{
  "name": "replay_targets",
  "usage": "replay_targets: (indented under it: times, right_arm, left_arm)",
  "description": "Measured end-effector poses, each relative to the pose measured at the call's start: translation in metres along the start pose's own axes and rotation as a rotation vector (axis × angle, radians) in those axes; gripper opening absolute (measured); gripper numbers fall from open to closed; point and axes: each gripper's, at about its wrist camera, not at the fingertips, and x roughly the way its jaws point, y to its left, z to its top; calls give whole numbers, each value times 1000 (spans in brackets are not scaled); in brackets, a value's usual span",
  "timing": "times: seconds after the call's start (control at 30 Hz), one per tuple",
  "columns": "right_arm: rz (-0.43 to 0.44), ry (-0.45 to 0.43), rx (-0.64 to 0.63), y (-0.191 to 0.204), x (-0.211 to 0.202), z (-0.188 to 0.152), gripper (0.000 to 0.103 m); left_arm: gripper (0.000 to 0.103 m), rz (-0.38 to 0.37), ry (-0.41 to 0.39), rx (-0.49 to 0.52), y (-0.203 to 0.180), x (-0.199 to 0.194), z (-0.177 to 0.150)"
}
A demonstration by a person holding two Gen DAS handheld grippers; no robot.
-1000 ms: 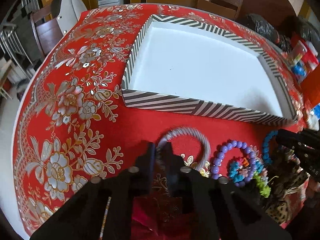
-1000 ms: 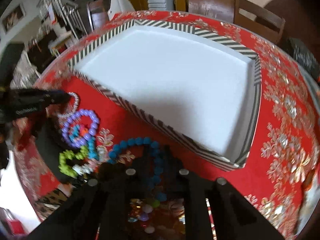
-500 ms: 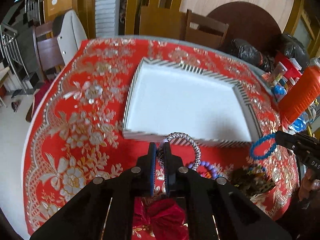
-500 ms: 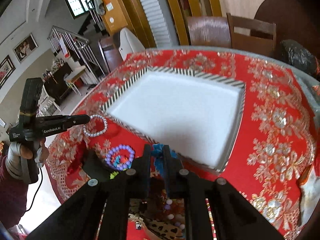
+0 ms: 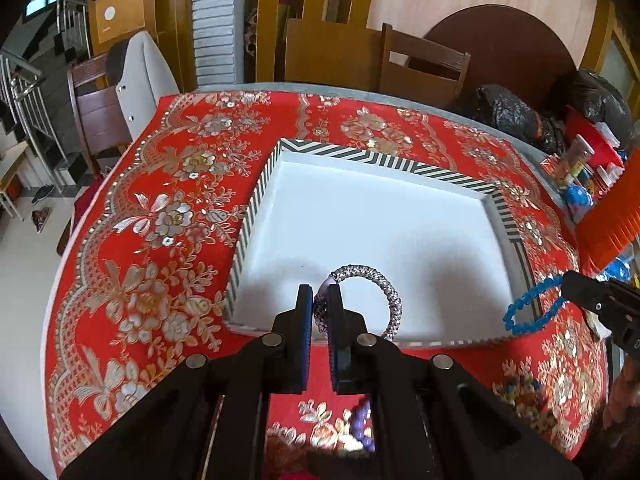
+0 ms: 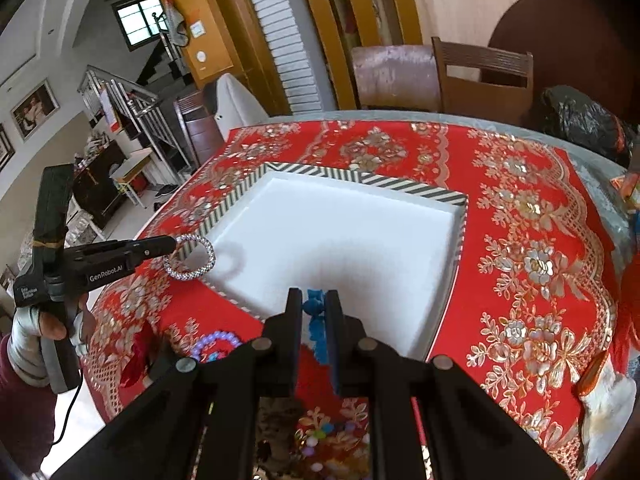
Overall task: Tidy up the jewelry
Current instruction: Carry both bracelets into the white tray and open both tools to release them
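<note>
The left gripper (image 5: pixel 320 300) is clamped on a silver bangle (image 5: pixel 370 276) at lower center; a blue bracelet (image 6: pixel 314 308) is pinched by the right gripper (image 6: pixel 312 304) above the tray (image 6: pixel 360 179).

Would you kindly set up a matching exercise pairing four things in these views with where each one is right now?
Things:
1. silver bracelet
2. blue bead bracelet
3. purple bead bracelet
4. striped tray

Places or states:
A. lying on the red tablecloth, near the tray's front corner
B. pinched in the left claw, held over the tray's near edge
C. resting on the table, white inside with nothing in it
D. pinched in the right claw, dangling by the tray's near right corner

Pairs: 1-B, 2-D, 3-A, 4-C
</note>
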Motion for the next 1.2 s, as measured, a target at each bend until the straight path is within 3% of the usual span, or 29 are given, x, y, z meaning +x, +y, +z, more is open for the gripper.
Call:
replay_targets:
  times: [0.27, 0.67, 0.8, 0.93, 1.2]
  right_arm:
    - [-14, 18, 71, -16, 28, 1, 11]
    - [-102, 130, 182, -66, 59, -29, 12]
    - [-107, 138, 168, -67, 58, -34, 15]
    - [-132, 153, 124, -64, 53, -40, 31]
    - [-107, 186, 124, -62, 44, -48, 32]
  left_arm:
    - [18, 40, 36, -21, 2, 31, 6]
    - [18, 97, 106, -54, 14, 65, -6]
    - [27, 97, 119, -45, 14, 65, -11]
    - [31, 80, 133, -36, 12, 58, -20]
    - [36, 38, 101, -37, 9, 32, -26]
